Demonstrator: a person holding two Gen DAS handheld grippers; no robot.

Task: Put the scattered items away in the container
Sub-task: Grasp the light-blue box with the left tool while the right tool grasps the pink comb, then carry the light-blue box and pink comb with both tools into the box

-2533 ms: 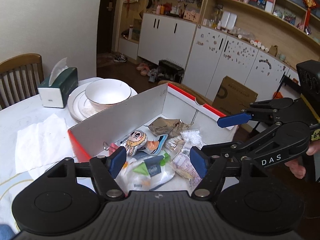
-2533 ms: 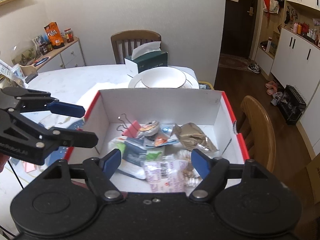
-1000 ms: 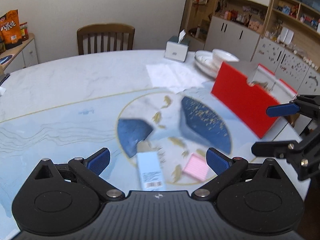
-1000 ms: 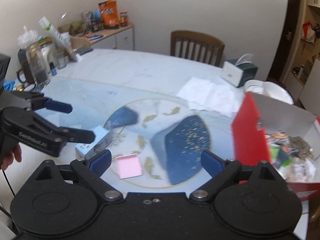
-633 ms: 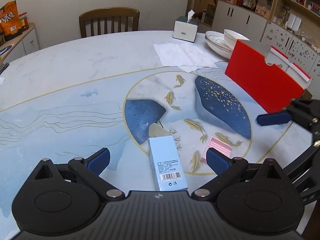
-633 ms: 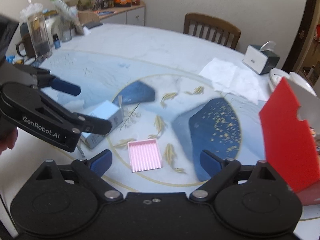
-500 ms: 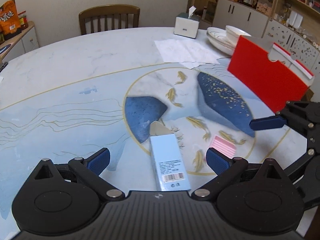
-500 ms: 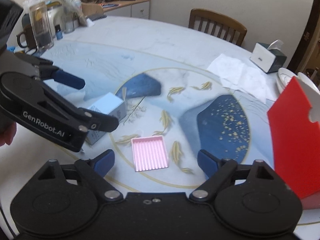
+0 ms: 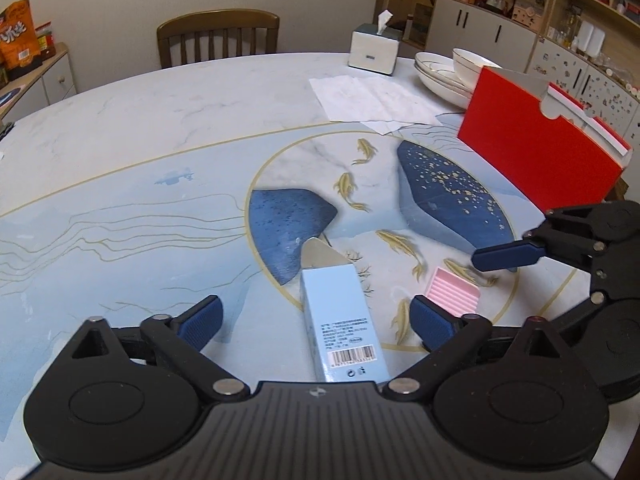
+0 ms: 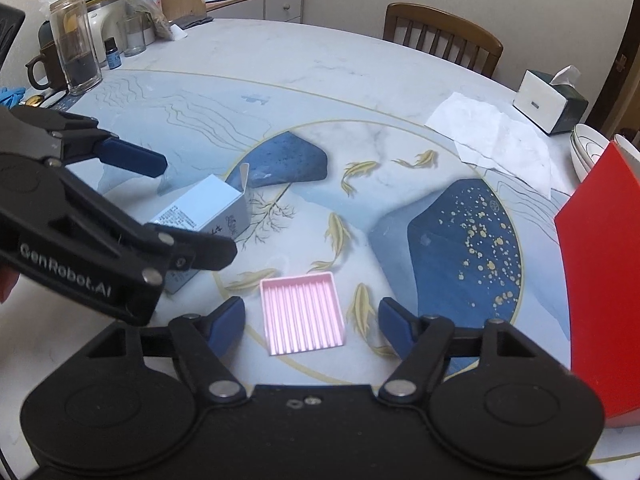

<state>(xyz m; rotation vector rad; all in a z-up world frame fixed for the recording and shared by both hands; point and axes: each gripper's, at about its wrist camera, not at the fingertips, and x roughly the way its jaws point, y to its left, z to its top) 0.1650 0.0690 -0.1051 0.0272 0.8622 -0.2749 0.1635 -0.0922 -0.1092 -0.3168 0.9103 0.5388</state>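
A light blue carton (image 9: 340, 320) with a barcode and an open flap lies on the table between the wide-open fingers of my left gripper (image 9: 316, 318); it also shows in the right wrist view (image 10: 204, 208). A pink ribbed square tray (image 10: 302, 312) lies between the open fingers of my right gripper (image 10: 312, 322); it shows in the left wrist view (image 9: 452, 290) too. Neither gripper touches its item. The red box (image 9: 536, 160) stands at the table's right edge (image 10: 600, 264); its contents are hidden.
A round marble table (image 9: 140, 140) with fish artwork. A white tissue sheet (image 9: 372, 96), a tissue box (image 9: 374, 48) and stacked bowls (image 9: 452, 68) sit at the far right. A glass jar (image 10: 78, 52), a teapot and bottles stand at the far left. A wooden chair (image 9: 218, 36) is beyond.
Both grippers left the red box and swung over the table. The left has closed in on the blue carton, the right on the pink tray, and both stay open.
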